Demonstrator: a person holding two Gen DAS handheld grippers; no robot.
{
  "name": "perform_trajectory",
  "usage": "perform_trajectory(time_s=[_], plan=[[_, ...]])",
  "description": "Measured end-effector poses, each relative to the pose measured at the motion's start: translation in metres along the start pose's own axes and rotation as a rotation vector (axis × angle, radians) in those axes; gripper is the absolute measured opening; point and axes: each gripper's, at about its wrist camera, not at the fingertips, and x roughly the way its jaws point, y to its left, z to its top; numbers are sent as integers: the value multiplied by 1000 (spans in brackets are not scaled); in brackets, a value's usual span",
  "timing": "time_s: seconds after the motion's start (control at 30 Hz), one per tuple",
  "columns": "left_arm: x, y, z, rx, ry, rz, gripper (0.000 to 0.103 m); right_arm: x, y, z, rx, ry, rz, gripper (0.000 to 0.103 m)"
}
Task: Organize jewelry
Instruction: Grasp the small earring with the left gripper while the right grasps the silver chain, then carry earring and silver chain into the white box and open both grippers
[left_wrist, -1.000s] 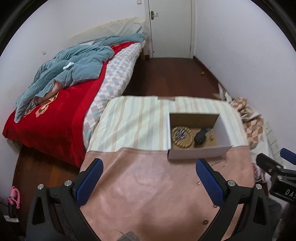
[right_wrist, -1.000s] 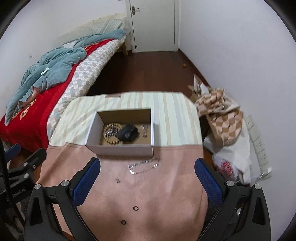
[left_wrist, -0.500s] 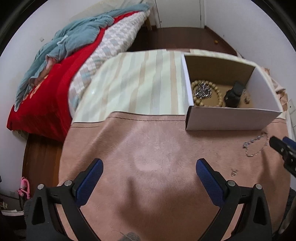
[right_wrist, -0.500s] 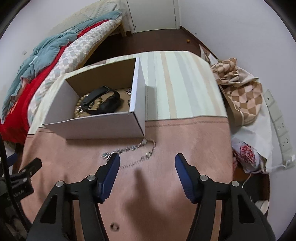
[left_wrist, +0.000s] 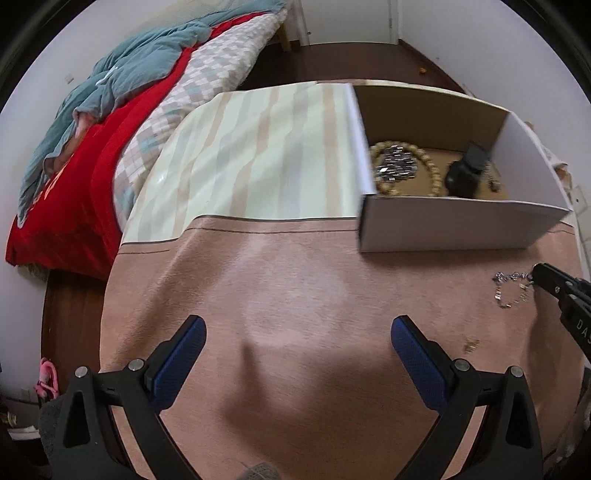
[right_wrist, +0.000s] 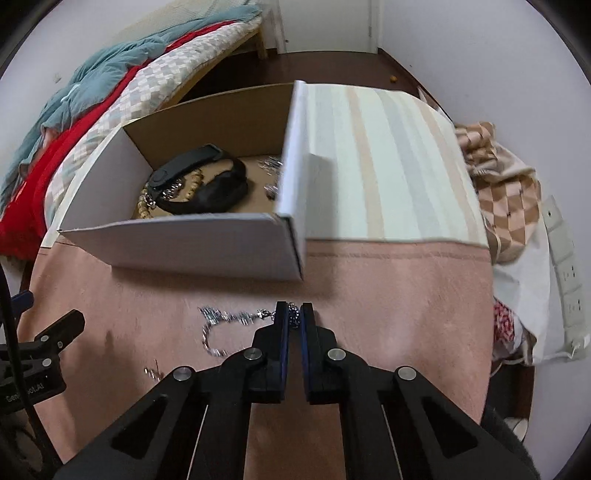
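Looking through the left wrist view, we see our left gripper (left_wrist: 297, 360) spread wide and empty over the pink cloth (left_wrist: 295, 295), much nearer the cloth than a second ago. The box (left_wrist: 461, 229) sits ahead to the right with a bead bracelet (left_wrist: 432, 173) inside, and our right gripper (left_wrist: 554, 284) pokes in at the edge, touching the chain (left_wrist: 511, 291); most of it is cut off.

From the right wrist view, our right gripper (right_wrist: 294, 317) has just been closing and now pinches the chain's (right_wrist: 221, 325) beaded end, so the pick-up looks made and the box (right_wrist: 184, 240) comes next, we judge. Blur hides how firmly the links are caught, and small bits (right_wrist: 151, 373) nearby are unclear
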Motion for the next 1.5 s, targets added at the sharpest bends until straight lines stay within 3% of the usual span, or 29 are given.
perform_trajectory(time_s=[0.27, 0.43, 0.5, 0.7, 0.77, 1.03, 1.5], plan=[[-15, -32, -6, 32, 4, -116, 102, -48, -40, -30, 134, -53, 20, 6], [-14, -55, -11, 53, 30, -202, 101, -57, -53, -44, 180, -57, 4, 6], [-14, -65, -13, 73, 26, -216, 95, -57, -59, -48, 195, -53, 3, 6], [-8, -84, -18, 108, 45, -244, 56, -57, -67, -51, 212, -53, 1, 6], [-5, -87, -19, 116, 53, -252, 38, -57, -67, -51, 213, -57, 2, 6], [-5, -92, -16, 139, 41, -272, 6, -58, -67, -51, 221, -61, 0, 6], [-36, -77, -6, 137, -49, -302, 6, -95, -50, -34, 185, -133, 48, 6]])
